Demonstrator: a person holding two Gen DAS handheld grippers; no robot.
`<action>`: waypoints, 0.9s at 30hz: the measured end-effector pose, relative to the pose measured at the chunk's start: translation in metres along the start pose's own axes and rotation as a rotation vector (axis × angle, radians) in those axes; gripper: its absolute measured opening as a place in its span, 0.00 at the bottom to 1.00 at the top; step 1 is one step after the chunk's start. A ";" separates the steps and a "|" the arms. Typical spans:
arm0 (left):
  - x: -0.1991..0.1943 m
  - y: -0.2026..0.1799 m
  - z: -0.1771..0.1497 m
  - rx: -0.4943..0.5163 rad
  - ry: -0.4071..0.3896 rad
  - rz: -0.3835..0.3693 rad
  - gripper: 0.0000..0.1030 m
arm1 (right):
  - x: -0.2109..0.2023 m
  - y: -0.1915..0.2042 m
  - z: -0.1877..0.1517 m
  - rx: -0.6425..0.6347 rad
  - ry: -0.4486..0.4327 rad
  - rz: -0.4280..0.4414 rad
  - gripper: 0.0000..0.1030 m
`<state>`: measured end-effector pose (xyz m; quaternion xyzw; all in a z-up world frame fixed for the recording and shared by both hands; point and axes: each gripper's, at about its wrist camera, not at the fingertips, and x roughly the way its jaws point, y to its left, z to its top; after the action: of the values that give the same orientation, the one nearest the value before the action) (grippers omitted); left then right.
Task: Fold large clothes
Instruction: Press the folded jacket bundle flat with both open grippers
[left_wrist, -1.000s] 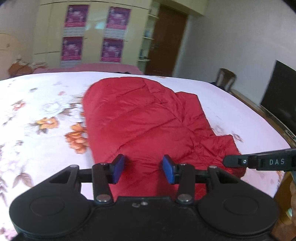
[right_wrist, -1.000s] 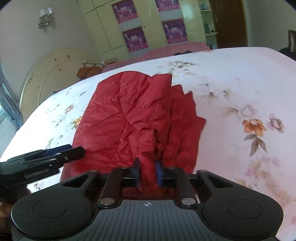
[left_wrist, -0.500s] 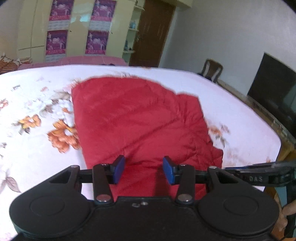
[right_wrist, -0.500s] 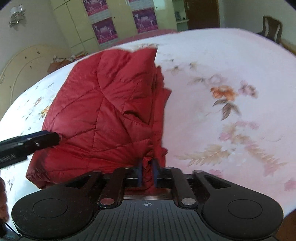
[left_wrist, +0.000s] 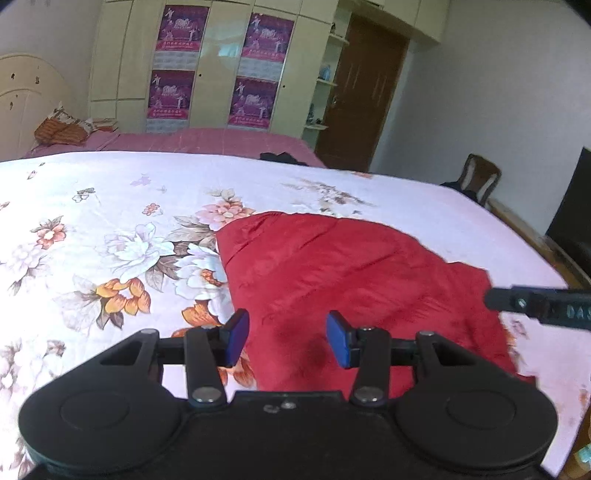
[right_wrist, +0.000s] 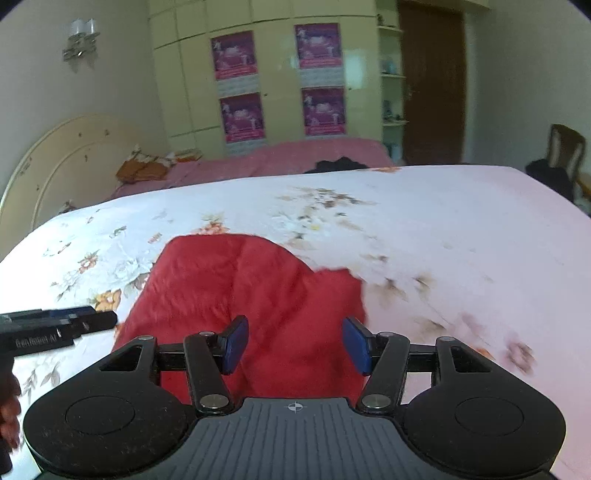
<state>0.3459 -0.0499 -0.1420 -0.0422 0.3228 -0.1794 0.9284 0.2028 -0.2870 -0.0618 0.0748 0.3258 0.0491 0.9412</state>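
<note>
r jaws: right gripper (right_wrist: 295, 345) is opening, pads clear of cloth, nothing pinched; red jacket (right_wrist: 255, 295) lies under and beyond the gap
l jaws: left gripper (left_wrist: 287, 339) part spread, empty, hovering over the jacket's near-left edge
jacket: flat on the floral bed (left_wrist: 110, 221), folded into a rough block, one lower layer poking out on the r side
step: looks like a fold just let go; both grippers free
next: pick the next edge, prob. near hem, both pads low onto cloth, pinch all layers, carry over w/o dragging
hidden: near hem is behind both gripper bodies; r side of jacket blurred, so layer count unclear
bkgd: wardrobe (right_wrist: 280, 74) w/ posters
</note>
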 end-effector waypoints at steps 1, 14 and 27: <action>0.006 0.000 0.002 0.002 0.011 -0.002 0.44 | 0.010 0.001 0.003 -0.006 0.005 0.000 0.55; 0.056 -0.032 -0.007 0.057 0.093 -0.035 0.46 | 0.087 -0.034 -0.024 -0.025 0.119 -0.068 0.55; 0.077 -0.031 0.009 0.054 0.173 0.000 0.46 | 0.104 -0.044 -0.027 0.015 0.174 -0.026 0.56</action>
<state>0.3976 -0.1073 -0.1740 -0.0015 0.3968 -0.1909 0.8978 0.2697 -0.3127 -0.1538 0.0733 0.4075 0.0406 0.9094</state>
